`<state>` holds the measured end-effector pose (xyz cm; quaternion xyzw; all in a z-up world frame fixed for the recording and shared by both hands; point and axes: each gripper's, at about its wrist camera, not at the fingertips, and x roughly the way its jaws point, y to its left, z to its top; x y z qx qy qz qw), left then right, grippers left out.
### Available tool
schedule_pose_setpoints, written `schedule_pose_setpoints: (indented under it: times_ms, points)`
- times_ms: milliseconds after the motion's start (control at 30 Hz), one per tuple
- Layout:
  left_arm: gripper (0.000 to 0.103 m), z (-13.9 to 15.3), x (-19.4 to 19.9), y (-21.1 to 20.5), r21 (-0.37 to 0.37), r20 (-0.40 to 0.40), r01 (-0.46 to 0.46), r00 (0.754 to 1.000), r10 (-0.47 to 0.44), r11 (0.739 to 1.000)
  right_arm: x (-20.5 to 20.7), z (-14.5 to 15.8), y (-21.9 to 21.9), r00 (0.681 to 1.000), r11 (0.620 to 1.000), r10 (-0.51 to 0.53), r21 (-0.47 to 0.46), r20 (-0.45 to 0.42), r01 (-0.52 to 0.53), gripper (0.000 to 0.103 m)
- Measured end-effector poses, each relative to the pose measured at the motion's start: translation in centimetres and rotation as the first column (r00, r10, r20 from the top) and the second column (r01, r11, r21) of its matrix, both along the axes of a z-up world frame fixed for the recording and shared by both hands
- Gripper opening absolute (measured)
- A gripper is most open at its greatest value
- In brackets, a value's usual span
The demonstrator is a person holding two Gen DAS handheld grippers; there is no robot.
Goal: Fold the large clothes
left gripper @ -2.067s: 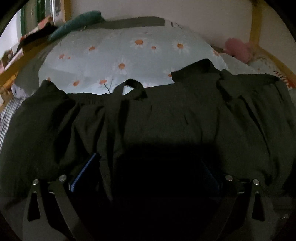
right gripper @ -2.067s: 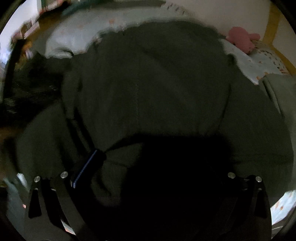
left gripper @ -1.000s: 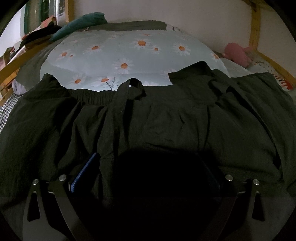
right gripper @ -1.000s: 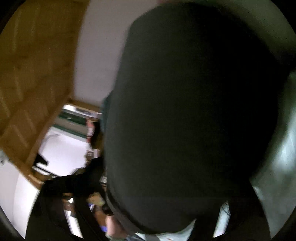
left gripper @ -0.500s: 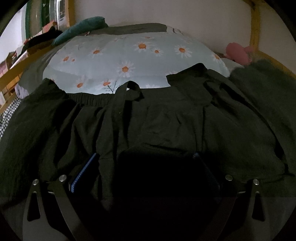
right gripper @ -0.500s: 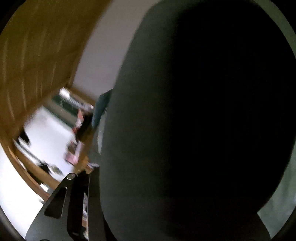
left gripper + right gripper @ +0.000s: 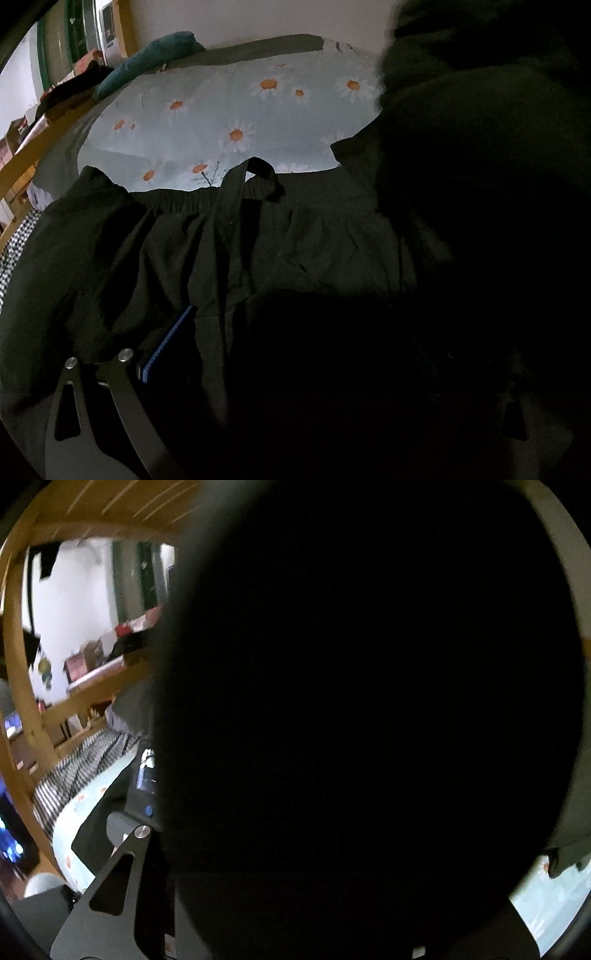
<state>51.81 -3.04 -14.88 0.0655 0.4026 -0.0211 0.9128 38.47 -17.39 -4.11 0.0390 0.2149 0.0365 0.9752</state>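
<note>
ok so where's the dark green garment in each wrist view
Left wrist: the dark green fabric garment spreads across the lower and middle frame, with a fold of it hanging at upper right.
Right wrist: it is a dark mass covering the centre and right of the frame.
Shared landmark: the pale blue daisy-print bedding, seen at lower right in the right wrist view.

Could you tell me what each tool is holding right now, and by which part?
Both appear to grip the dark garment; fabric hides the exact grip points.
</note>
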Motion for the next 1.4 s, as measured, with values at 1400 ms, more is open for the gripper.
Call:
schedule_pose_setpoints:
  times_ms: [1400]
  points:
    - [0.098, 20.6, -6.0, 24.3, -0.326, 0.221, -0.005, 0.972, 0.081, 0.945, 0.7, -15.4, 36.9, 0.993, 0.501, 0.024, -0.858, -0.113, -0.109, 0.053]
